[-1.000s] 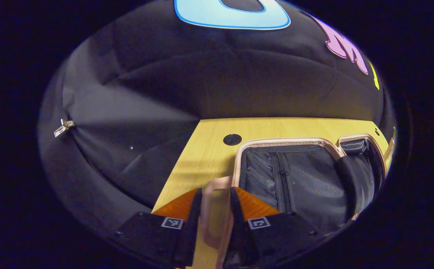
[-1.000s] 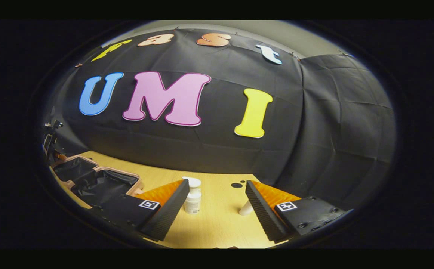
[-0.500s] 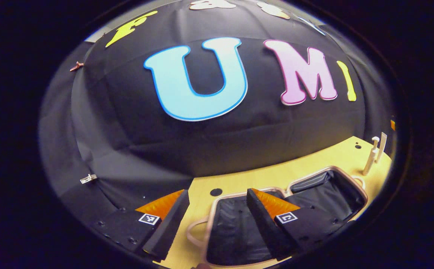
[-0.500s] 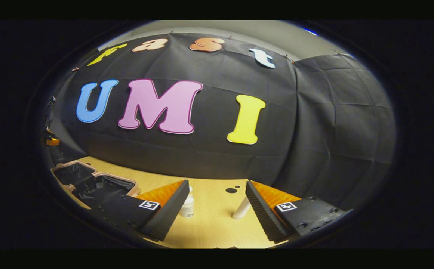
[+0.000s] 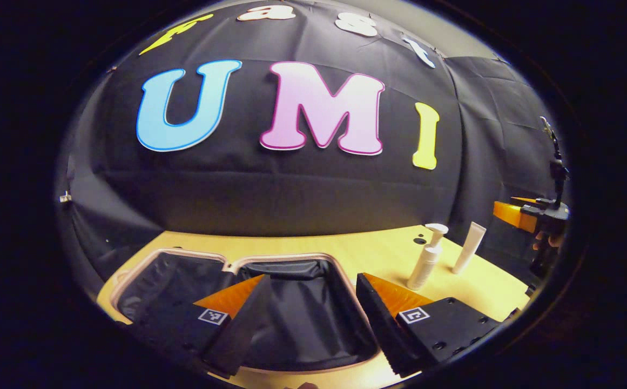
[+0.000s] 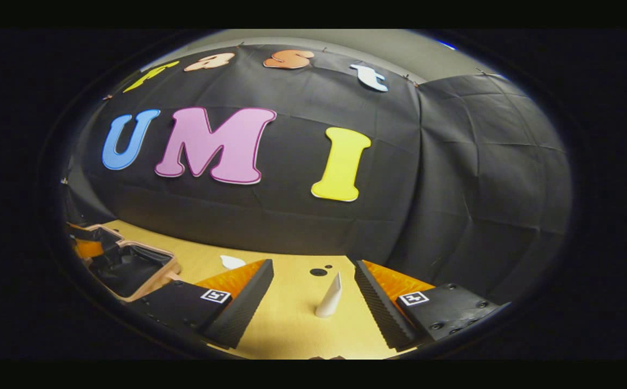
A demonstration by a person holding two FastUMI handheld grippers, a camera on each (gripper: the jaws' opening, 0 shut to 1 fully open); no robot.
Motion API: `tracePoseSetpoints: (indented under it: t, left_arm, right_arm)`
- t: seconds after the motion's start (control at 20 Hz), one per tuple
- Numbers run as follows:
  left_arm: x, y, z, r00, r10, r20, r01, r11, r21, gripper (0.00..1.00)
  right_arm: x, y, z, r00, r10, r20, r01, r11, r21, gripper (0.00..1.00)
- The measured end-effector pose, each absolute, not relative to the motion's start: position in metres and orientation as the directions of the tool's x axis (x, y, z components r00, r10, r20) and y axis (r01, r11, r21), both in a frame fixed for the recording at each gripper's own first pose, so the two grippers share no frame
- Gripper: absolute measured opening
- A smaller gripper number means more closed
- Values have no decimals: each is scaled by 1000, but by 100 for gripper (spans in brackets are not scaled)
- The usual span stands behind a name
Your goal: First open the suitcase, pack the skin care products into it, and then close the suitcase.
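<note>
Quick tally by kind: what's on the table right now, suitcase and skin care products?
Open suitcase: 1
White pump bottle: 1
White tube: 1
Total: 3, both products standing outside the suitcase.

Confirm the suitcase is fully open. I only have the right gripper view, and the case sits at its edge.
Observer: Yes. In the left gripper view the pink-rimmed, black-lined suitcase lies open, both halves flat on the light wooden table.
Operator: What's the white thing behind the right gripper?
Observer: A white plastic pump bottle. It stands upright on the table, outside the suitcase and close beside the white plastic tube.
Operator: Left gripper state?
Observer: The left gripper is open and holds nothing. It sits over the suitcase half nearer the bottle.
</note>
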State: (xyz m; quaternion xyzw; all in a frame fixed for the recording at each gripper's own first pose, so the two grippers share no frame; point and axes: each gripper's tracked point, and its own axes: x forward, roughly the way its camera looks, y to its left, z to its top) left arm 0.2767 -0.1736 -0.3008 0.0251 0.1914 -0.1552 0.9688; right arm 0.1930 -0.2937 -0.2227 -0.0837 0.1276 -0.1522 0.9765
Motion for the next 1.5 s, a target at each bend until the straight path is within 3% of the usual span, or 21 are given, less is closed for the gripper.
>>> tracePoseSetpoints:
  t: [0.2,0.55,0.9,1.1,1.15,1.2,1.5]
  left_arm:
    - [286,-258,-335,829,-392,-399,396,915,-77,99]
    - [319,-363,-379,760,-512,-400,543,839,-41,99]
    - [360,-417,-439,733,-511,-449,552,833,-45,98]
    - [374,-421,-454,735,-485,-474,533,845,-40,80]
    - [380,-423,-456,741,-479,-471,523,851,-42,70]
    - [378,-423,-457,737,-476,-479,524,851,-40,65]
    - [368,-401,-452,728,-451,-517,491,869,-66,61]
  right_arm:
    - [191,-316,-253,908,-333,-255,296,939,-173,96]
    - [195,-340,-309,884,-344,-316,314,938,-143,97]
    - [214,-351,-355,851,-348,-393,333,937,-108,97]
    - [217,-354,-365,842,-353,-407,344,934,-98,97]
    - [217,-353,-368,841,-353,-410,344,934,-98,97]
    - [219,-353,-370,841,-352,-411,342,934,-98,97]
    - [242,-358,-377,841,-379,-386,364,924,-114,96]
